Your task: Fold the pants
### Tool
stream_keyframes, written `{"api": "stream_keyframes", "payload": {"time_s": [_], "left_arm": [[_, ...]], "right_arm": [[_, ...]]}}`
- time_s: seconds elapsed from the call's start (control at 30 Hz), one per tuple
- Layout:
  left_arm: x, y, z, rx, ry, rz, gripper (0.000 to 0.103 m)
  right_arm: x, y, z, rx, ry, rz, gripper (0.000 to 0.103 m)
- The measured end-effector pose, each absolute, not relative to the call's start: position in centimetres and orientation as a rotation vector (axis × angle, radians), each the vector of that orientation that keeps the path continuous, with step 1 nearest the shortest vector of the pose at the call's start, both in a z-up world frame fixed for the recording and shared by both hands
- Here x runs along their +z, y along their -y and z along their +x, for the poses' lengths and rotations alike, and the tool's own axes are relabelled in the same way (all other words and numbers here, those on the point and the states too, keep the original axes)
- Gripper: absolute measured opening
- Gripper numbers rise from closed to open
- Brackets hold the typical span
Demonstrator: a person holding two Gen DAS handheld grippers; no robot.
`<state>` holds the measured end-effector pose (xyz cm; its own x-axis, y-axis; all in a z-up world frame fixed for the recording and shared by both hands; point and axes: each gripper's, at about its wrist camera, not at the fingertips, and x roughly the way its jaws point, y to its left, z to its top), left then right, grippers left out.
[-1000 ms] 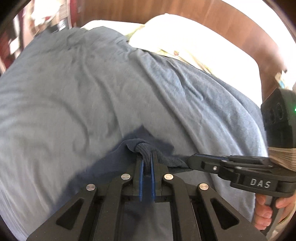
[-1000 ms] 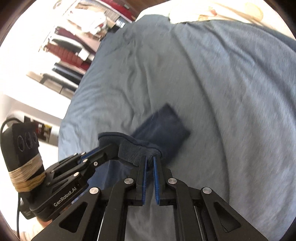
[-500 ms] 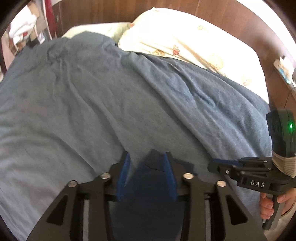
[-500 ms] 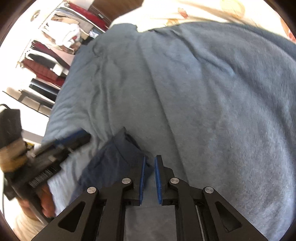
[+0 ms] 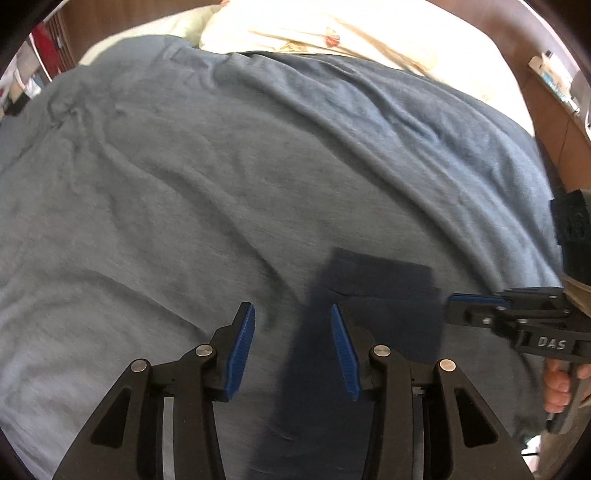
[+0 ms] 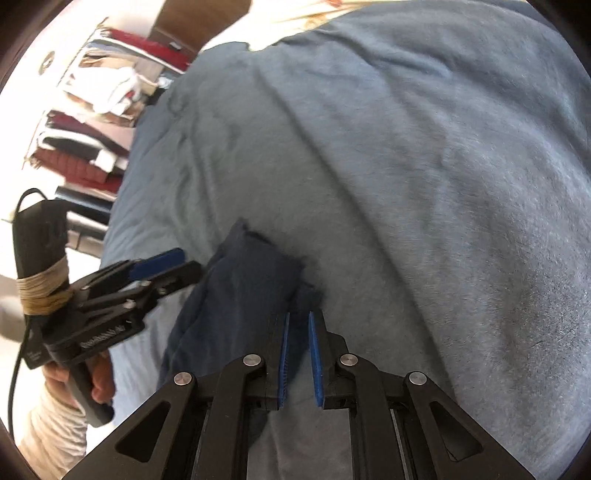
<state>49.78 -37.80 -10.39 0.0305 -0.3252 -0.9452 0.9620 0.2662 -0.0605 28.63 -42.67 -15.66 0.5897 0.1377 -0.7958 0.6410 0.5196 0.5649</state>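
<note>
Under left gripper [image 5: 291, 343] – folded pants [image 5: 373, 295]

Soft daylight, blown-out glare left of the jaws over cluttered white shelves [image 6: 92, 110], motion-blurred wrinkled grey-blue bedspread [image 5: 184, 184], edges fisheye-bent and dark.

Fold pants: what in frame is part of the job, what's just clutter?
Job:
pants, dark, lying on the bed
left gripper, jaws open
right gripper, jaws nearly closed, nothing visibly pinched
blanket, the work surface

Clutter:
pillow
shelves of folded clothes
</note>
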Motion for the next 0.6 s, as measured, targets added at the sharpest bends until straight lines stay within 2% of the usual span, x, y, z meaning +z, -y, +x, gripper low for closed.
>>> {"api": "stream_keyframes", "payload": {"time_s": [0.23,0.47,0.6], "left_arm": [[-12.3,38.9,51.0,-1.13,-1.041,0.869,0.033],[-14.1,39.0,51.0,-1.3,-1.262,0.785,0.015],[-14.6,38.8,51.1,-1.435,-1.414,0.703,0.015]], "right_arm": [[-16.3,42.6,29.9,-0.401,-0.946,0.985,0.012],[-16.5,42.7,30.1,-0.397,-0.945,1.005,0.012],[-16.7,42.8,29.4,-0.382,-0.929,1.006,0.013]]}}
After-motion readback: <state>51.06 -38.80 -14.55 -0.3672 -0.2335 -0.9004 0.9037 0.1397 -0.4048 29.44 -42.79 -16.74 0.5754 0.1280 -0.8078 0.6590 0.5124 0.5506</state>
